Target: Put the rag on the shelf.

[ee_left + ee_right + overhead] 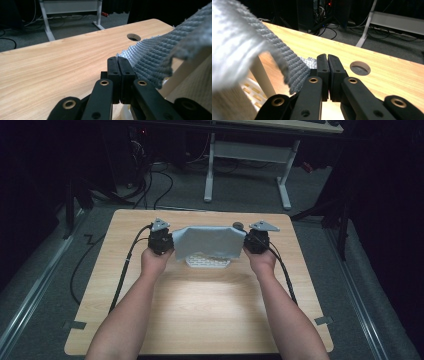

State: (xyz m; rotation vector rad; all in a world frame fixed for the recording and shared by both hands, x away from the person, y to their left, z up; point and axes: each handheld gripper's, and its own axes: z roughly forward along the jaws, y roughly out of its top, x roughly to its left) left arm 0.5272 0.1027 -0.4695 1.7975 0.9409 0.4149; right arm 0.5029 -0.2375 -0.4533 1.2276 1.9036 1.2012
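I've got the grey cloth [207, 242] stretched left-right between both grippers, long axis across the bench [200, 305]. Left gripper [161, 241] jaws clamped on its left edge, right gripper [256, 241] on its right. White rack [207, 262] sits directly beneath.

Grey waffle-weave cloth [207, 242] — rough, matt — over a smooth wood-grain table [200, 305] and white perforated plastic basket [207, 262].

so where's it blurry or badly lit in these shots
High view: bright pool on the table, surroundings nearly black. Left gripper view: cloth soft near the right edge, jaws sharp. Right gripper view: cloth at left blurred and washed out.
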